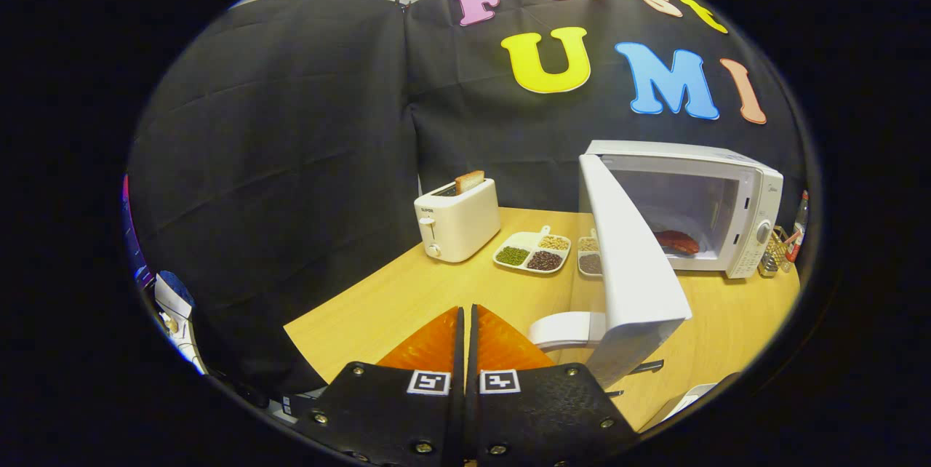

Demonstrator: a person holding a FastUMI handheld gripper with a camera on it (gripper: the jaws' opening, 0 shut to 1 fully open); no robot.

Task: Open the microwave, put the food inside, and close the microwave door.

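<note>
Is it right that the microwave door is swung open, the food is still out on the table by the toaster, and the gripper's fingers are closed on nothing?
Not quite. The food is already inside the microwave, not out by the toaster, as the gripper view shows. The rest holds: the door is swung open, and the gripper has its fingers closed together on nothing, above the table.

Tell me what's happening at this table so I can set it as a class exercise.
A person's handheld gripper hangs over the wooden table, its fingers closed together with nothing between them. Ahead of them, the white microwave stands with its white door swung wide open. A piece of reddish-brown food already lies inside, so closing the door looks like what remains. Beyond the fingers stand a white toaster holding a bread slice and a white divided tray of beans.
</note>
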